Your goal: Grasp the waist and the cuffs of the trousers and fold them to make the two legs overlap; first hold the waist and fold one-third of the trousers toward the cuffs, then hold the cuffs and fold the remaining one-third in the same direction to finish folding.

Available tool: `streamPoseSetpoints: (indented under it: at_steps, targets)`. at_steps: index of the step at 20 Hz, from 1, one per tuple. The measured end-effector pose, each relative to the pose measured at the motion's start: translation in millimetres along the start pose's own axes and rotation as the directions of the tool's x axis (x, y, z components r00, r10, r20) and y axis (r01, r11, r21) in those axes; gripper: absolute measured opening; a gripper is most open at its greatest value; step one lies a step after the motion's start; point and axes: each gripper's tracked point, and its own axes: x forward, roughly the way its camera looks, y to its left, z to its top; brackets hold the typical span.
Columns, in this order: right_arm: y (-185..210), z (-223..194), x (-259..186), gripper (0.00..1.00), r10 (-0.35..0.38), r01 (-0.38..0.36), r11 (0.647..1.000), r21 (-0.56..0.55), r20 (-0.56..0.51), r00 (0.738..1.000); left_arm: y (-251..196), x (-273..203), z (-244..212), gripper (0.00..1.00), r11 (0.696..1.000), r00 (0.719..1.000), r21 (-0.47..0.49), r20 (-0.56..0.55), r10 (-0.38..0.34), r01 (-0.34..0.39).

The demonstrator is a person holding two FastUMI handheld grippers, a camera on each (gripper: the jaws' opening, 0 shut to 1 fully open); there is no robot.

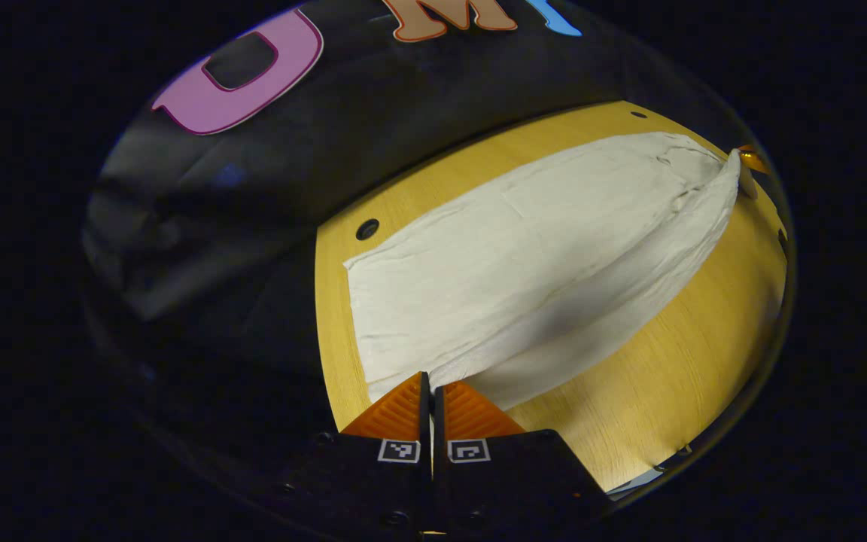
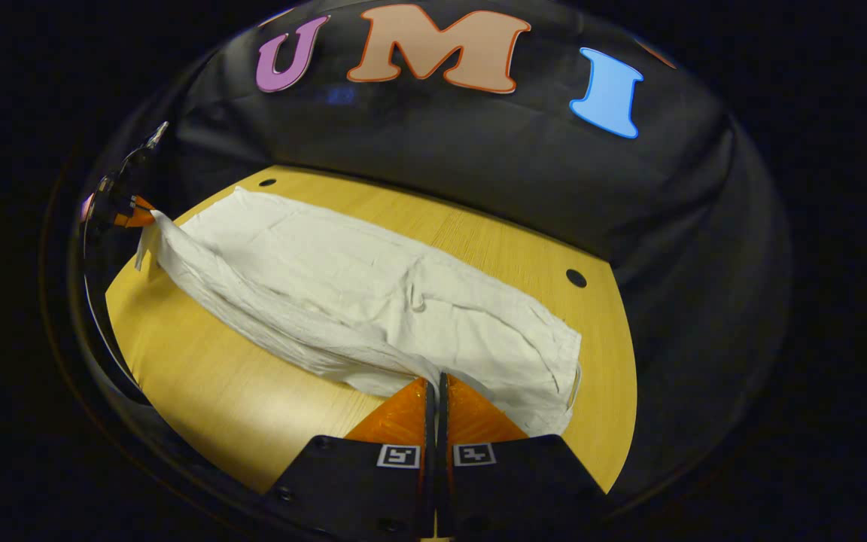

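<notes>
A wooden table [image 1: 652, 391] is taking up the lower part of both views, its pale grain running under everything, with the dark cloth wall [image 2: 479, 173] rising behind its far edge. A pair of off-white trousers [image 1: 524, 256] is lying stretched along the table, one leg resting flat on the wood while the near long edge is being held up off it at both ends, so a raised fold is running the length of the garment. In the left gripper view the left gripper [image 1: 431, 384] is sitting at one end of the trousers with its fingers closed together, a thin strip of the pale fabric pinched between them. In the right gripper view the right gripper [image 2: 435, 382] is sitting at the other end, its fingers likewise pressed together on the lifted edge of the cloth, where a loose drawstring [image 2: 575, 384] is hanging at the side. Each view is also catching the other gripper far off, at the distant end of the trousers. Small dark round holes [image 1: 367, 229] are showing in the tabletop beside the cloth.
</notes>
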Motion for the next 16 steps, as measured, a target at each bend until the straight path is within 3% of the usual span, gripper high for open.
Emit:
streamPoseSetpoints:
  at_steps: [4,5,6,10,13,16]
  targets:
    - [-19.6,57.5,25.7,0.02,-0.045,0.042,0.999,0.029,0.094,0.995,16.9,22.1,85.2,0.0,0.992,0.992,-0.1,0.094,0.082,-0.073]
    - [-21.5,66.6,34.2,0.02,-0.048,0.044,0.998,0.046,0.106,0.993,39.0,-13.6,51.5,0.0,0.99,0.989,-0.114,0.11,0.094,-0.082]
    - [-25.8,79.5,43.9,0.02,-0.052,0.045,0.997,0.06,0.123,0.991,28.1,34.1,93.7,0.0,0.988,0.985,-0.124,0.128,0.112,-0.096]
    - [-39.8,116.8,86.1,0.02,-0.062,0.051,0.996,0.074,0.155,0.986,49.7,68.5,144.3,0.0,0.98,0.976,-0.166,0.166,0.141,-0.113]
    - [-47.9,137.1,123.4,0.0,-0.064,0.054,0.996,0.064,0.169,0.984,52.9,105.8,161.9,0.0,0.976,0.977,-0.188,0.16,0.141,-0.11]
    - [-44.6,131.1,172.8,0.02,-0.035,0.02,0.993,0.115,0.133,0.99,48.3,148.8,158.3,0.0,0.976,0.982,-0.184,0.125,0.139,-0.115]
